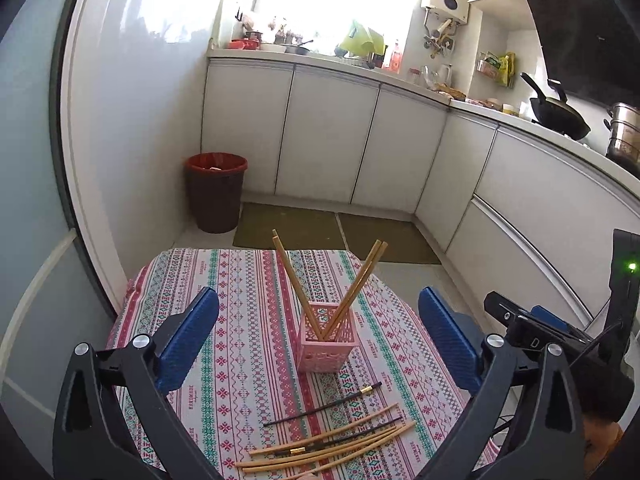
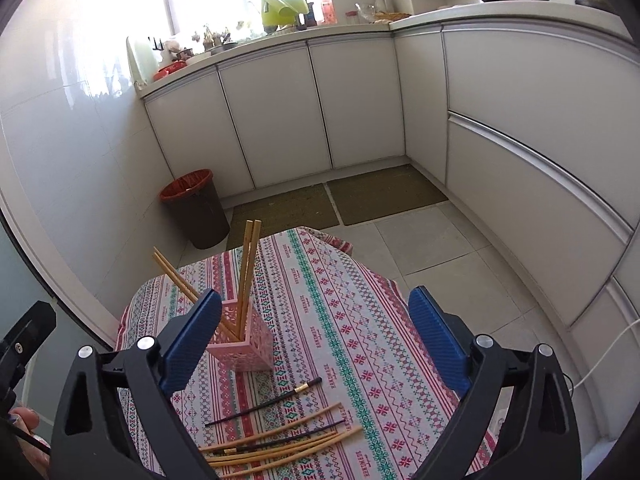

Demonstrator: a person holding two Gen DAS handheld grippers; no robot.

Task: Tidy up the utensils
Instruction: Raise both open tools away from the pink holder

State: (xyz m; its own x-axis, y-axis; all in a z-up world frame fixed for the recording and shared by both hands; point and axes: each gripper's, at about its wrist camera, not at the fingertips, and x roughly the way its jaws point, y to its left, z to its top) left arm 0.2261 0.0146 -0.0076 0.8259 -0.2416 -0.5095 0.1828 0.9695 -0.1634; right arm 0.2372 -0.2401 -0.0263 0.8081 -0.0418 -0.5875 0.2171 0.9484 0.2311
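Both hand-held grippers gape empty over loose bamboo and black chopsticks.

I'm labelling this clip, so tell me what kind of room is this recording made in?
Almost certainly a home kitchen. A black wok and a steel pot sit on a white counter above white cabinets, and a bin stands on the floor. The chopsticks lie on a small table with a patterned cloth.
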